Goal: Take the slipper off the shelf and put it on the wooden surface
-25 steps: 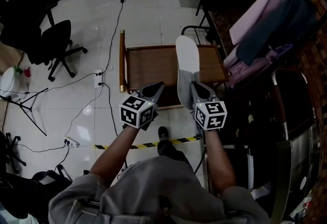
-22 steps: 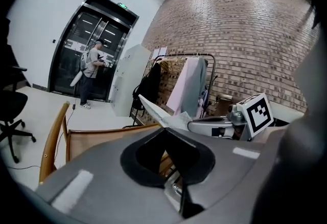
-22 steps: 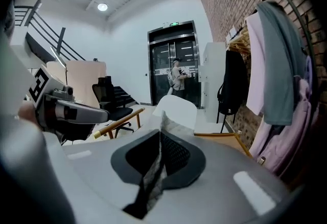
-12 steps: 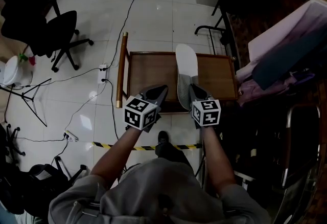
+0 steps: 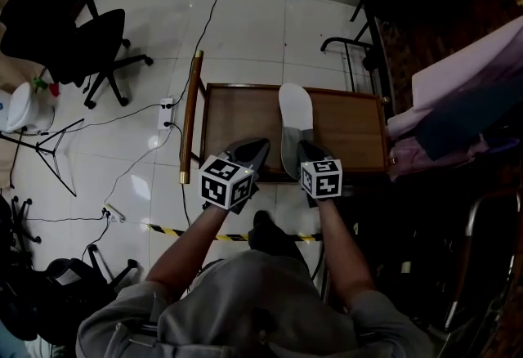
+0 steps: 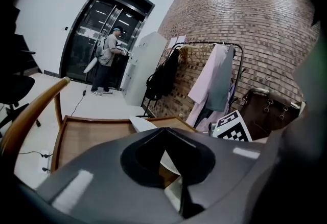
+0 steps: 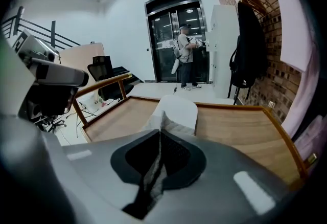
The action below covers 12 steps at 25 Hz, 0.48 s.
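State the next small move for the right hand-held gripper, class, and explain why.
Probably lower the right hand-held gripper a little, until the slipper lies flat on the wooden surface. Its jaws pinch the slipper's near edge, and the slipper reaches out over the wood.

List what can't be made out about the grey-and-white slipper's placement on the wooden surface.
1. Whether the grey-and-white fabric slipper touches the brown wooden surface: the head view looks straight down on it, and the right gripper, shut on its near end, covers that end in its own view.
2. The shelf: not identifiable; the head view's right side is dark.
3. The distant person: too small in both gripper views.
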{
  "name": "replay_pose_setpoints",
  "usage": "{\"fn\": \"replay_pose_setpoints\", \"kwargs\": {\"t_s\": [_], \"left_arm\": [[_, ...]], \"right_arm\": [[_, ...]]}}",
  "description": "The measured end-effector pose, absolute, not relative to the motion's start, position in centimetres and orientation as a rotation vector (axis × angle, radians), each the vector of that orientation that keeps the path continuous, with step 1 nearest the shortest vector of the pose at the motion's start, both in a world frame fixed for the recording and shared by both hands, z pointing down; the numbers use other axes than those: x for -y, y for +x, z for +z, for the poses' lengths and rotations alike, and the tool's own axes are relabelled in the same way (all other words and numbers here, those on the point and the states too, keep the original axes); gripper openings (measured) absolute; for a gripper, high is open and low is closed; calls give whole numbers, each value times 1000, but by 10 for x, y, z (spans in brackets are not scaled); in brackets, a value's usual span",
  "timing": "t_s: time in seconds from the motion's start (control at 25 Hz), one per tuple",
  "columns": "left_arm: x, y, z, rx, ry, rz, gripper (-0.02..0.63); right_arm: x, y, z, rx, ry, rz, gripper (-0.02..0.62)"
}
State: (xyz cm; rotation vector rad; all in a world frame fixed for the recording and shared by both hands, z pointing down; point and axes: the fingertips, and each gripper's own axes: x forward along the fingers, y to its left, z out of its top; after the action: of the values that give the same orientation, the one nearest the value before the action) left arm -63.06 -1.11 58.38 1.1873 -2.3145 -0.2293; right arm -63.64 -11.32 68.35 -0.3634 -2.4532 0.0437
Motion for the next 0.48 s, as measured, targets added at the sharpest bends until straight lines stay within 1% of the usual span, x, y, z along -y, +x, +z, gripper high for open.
{"fn": "replay_pose_setpoints", "kwargs": {"t_s": [0.2,0.36,0.48], "left_arm": [[11,-630,594,2309,1166,-231,-6],[6,-629,585,2313,1148,-247,-6],[5,-628,570,2327,1145,-252,-6]], "right_arm": [[108,-641,704,2418,-399,34,18],[103,-641,697,2427,-433,51,80],[102,-640,675,2452,-444,78,84]]}}
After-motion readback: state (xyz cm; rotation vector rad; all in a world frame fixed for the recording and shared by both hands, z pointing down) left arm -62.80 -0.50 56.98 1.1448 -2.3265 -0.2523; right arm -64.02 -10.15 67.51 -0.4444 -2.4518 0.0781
